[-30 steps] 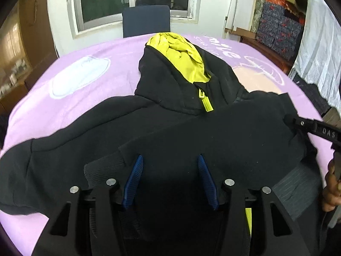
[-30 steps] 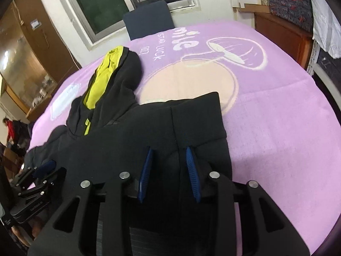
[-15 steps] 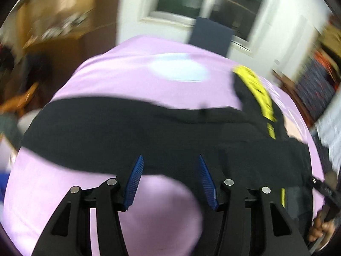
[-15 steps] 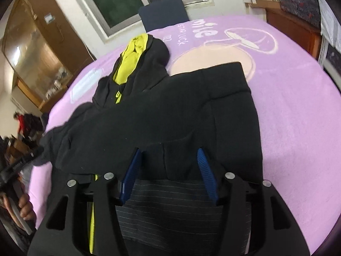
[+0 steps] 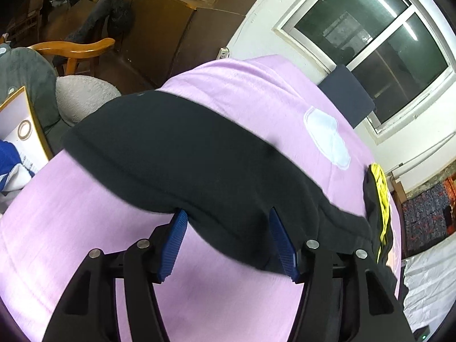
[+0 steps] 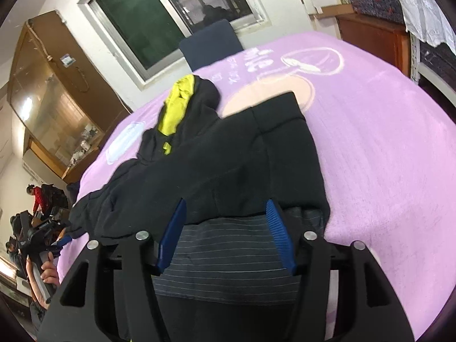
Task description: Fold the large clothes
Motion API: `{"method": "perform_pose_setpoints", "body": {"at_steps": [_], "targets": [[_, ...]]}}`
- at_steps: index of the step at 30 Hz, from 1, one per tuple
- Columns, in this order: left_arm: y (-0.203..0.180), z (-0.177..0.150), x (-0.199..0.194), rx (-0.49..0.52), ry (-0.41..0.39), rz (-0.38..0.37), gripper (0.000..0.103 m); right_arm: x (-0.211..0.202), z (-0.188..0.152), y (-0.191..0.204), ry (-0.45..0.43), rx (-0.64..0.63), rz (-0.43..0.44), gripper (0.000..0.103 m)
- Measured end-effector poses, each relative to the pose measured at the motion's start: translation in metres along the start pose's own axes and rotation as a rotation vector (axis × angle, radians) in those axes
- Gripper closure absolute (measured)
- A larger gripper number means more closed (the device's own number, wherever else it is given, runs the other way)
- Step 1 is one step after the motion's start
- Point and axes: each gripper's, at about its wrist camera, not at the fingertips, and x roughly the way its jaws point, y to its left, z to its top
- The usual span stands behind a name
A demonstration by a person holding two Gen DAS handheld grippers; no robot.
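Note:
A black hoodie (image 6: 242, 156) with a yellow-lined hood (image 6: 176, 105) lies on the purple blanket (image 6: 384, 142), its right side folded over the body. My right gripper (image 6: 225, 205) hovers at the striped ribbed hem (image 6: 228, 253); its jaws are opening and the pads are clear of the cloth. In the left wrist view the hoodie's long left sleeve (image 5: 176, 148) stretches across the blanket (image 5: 71, 213). My left gripper (image 5: 228, 216) is at the sleeve's near edge, jaws opening, with the sleeve between the fingertips and not pinched. A hand (image 6: 48, 270) holds that gripper (image 6: 62, 242) at far left.
A wooden armchair (image 5: 79, 51), a pale cushion (image 5: 82, 97) and a brown cabinet (image 5: 171, 20) stand past the bed's left edge. A dark blue chair back (image 6: 211, 45) sits under the window. A wooden cupboard (image 6: 376, 37) is at the right. A person in red (image 6: 40, 196) is far off.
My left gripper swung left from the hoodie's body to the outstretched sleeve and rolled. My right gripper drew back toward the hem and its jaws widened.

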Motion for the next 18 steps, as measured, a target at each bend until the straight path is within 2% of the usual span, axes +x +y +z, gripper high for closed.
{"method": "perform_pose_setpoints", "body": {"at_steps": [9,17,18], "targets": [[0.014,0.014,0.008,-0.064,-0.041,-0.115,0.042,0.007,-0.003,-0.004,0.017,0.002,-0.001,0.045],[0.019,0.017,0.011,-0.101,-0.038,-0.153,0.043,0.008,-0.003,-0.015,0.03,0.051,0.047,0.045],[0.02,0.018,0.012,-0.11,-0.041,-0.158,0.041,0.008,-0.004,-0.015,0.03,0.051,0.047,0.045]]}}
